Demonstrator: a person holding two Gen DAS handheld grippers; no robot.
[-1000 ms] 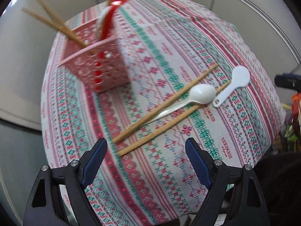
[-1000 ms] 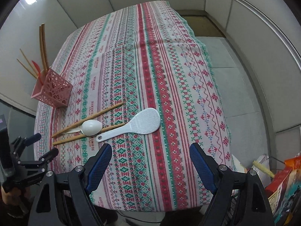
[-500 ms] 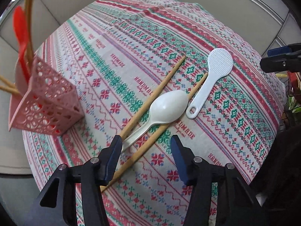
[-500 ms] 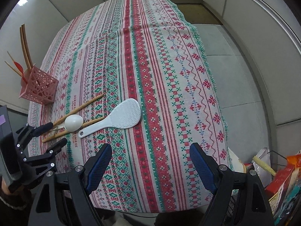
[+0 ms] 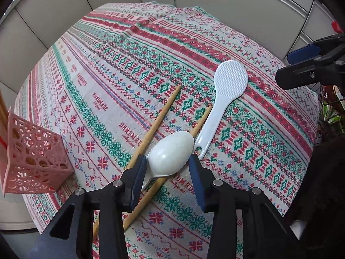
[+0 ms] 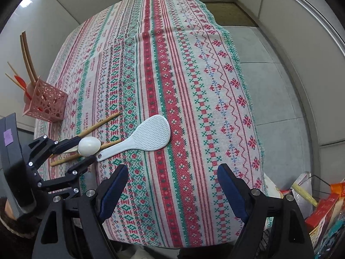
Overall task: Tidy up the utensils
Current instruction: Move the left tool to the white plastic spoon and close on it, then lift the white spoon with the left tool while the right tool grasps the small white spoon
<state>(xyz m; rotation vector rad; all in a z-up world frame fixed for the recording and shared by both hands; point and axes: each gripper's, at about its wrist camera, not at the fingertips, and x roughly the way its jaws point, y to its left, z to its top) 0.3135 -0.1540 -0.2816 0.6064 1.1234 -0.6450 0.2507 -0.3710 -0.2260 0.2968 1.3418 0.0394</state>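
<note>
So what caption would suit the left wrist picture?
Left gripper fingers open around a white spoon lying across chopsticks, beside a rice paddle.

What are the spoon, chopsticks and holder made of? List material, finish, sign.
White spoon: likely plastic or melamine; smooth gloss with highlights.
Loose chopsticks: likely bamboo or wood; matte tan, plain.
Pink utensil holder: plastic; matte, moulded lattice cut-outs.

Red-and-green patterned tablecloth (image 6: 194, 99), grey tiled floor (image 6: 278, 99), colourful cartons (image 6: 323, 218) at lower right.
</note>
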